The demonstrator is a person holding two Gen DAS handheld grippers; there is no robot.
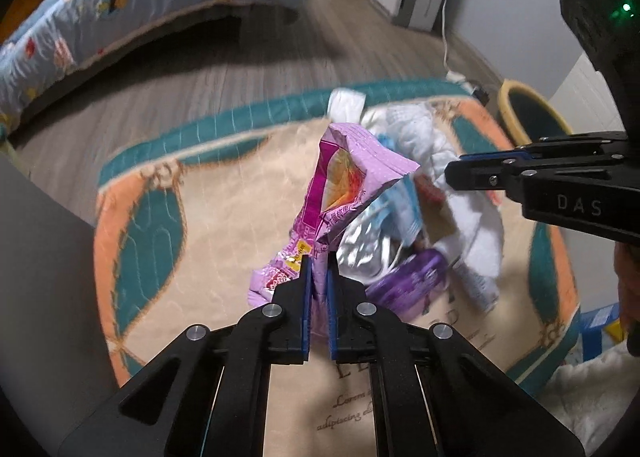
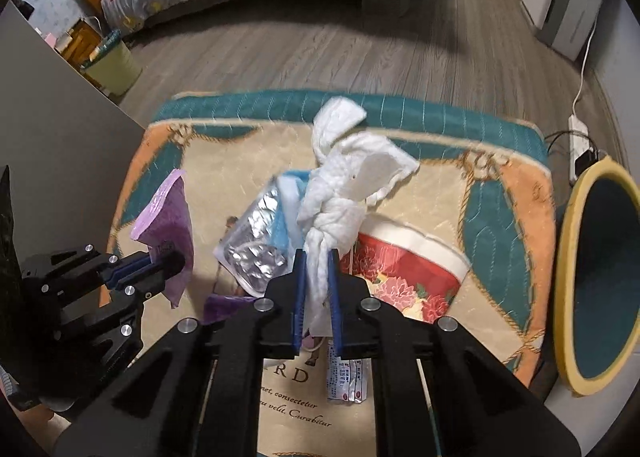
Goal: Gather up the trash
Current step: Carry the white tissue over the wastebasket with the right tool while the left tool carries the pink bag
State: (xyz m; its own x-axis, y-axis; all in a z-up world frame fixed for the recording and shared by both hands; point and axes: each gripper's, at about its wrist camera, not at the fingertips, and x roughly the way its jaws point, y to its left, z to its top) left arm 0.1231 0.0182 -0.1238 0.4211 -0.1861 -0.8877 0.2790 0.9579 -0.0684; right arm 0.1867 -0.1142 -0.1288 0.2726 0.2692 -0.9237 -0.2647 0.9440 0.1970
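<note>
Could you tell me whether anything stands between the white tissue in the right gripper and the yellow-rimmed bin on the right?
Nothing visible does. The right gripper is shut on the white tissue, and the yellow-rimmed bin stands open beside the mat's right edge. The red paper cup lies on the mat below that path.

A crinkled pink-purple snack wrapper (image 1: pixel 352 177) stands upright, pinched at its lower end. At its 3 o'clock, a twisted white tissue (image 2: pixel 340 193) is likewise pinched upright. A silver foil pouch (image 2: pixel 256 241) and a red floral paper cup (image 2: pixel 408 269), tipped on its side, lie between and beside them.
</note>
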